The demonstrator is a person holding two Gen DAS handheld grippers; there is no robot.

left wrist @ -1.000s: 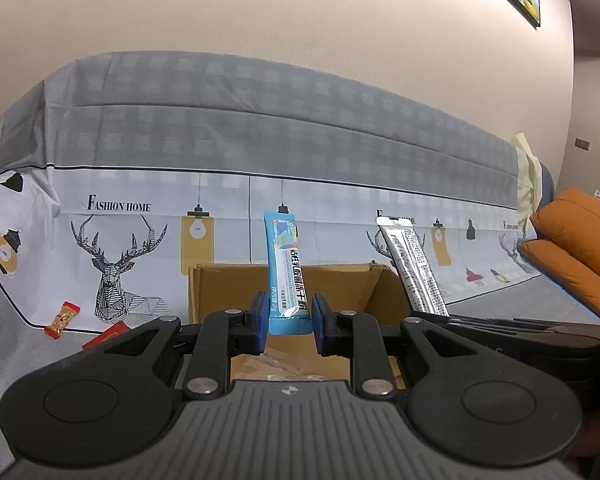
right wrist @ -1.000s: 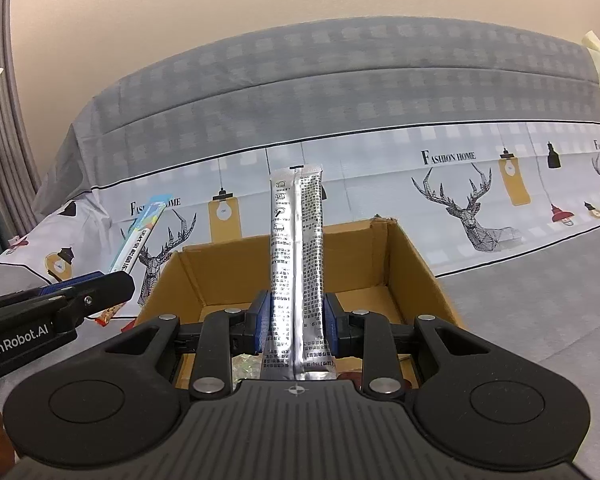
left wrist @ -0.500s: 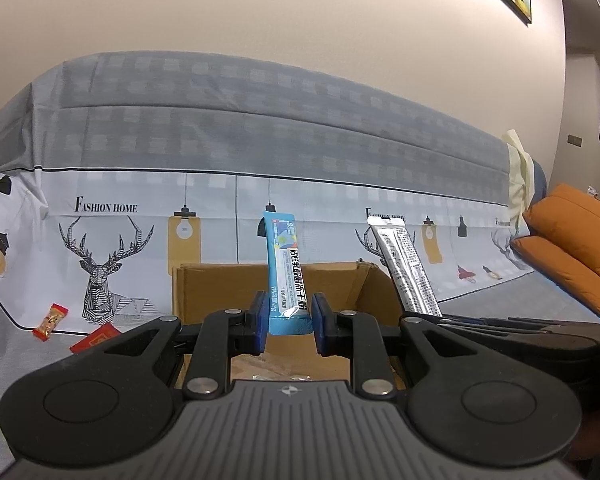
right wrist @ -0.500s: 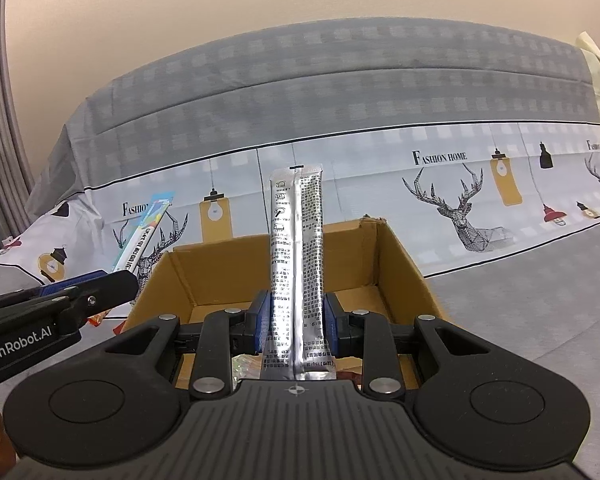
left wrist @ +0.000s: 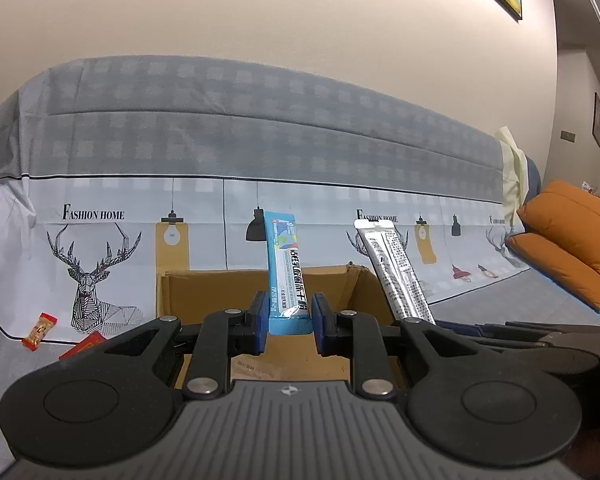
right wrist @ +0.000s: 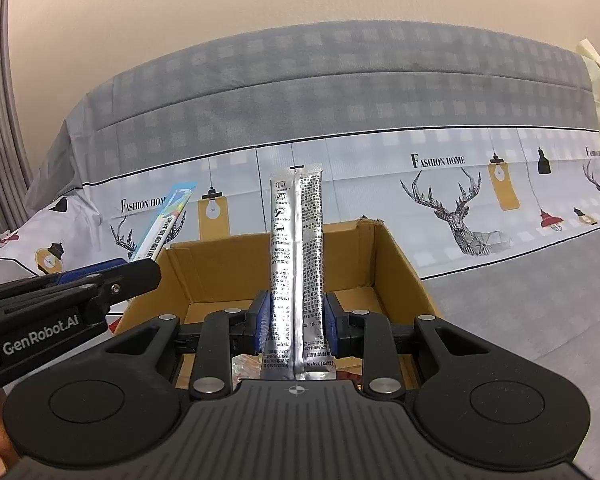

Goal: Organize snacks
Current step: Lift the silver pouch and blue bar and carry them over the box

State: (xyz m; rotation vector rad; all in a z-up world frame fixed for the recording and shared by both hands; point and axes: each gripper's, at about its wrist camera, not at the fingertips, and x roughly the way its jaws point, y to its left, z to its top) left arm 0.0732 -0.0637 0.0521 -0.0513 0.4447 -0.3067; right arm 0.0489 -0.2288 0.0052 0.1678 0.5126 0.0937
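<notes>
My left gripper (left wrist: pixel 289 322) is shut on a blue snack stick (left wrist: pixel 286 274), which stands upright over the open cardboard box (left wrist: pixel 196 292). My right gripper (right wrist: pixel 296 322) is shut on a silver snack stick (right wrist: pixel 298 264), also upright above the same box (right wrist: pixel 396 264). Each view shows the other hand's load: the silver stick (left wrist: pixel 396 270) to the right in the left wrist view, the blue stick (right wrist: pixel 166 224) at the left in the right wrist view. Some wrappers lie in the box bottom (right wrist: pixel 244 366), mostly hidden by the grippers.
The box sits on a sofa draped in a grey and white deer-print cover (left wrist: pixel 220 140). Two small red snack packets (left wrist: pixel 40 330) lie on the seat left of the box. Orange cushions (left wrist: pixel 568 248) are piled at the far right.
In the left wrist view the box and the sofa print have slid to the left and slightly down. The right wrist view is nearly the same. Both grips are unchanged.
</notes>
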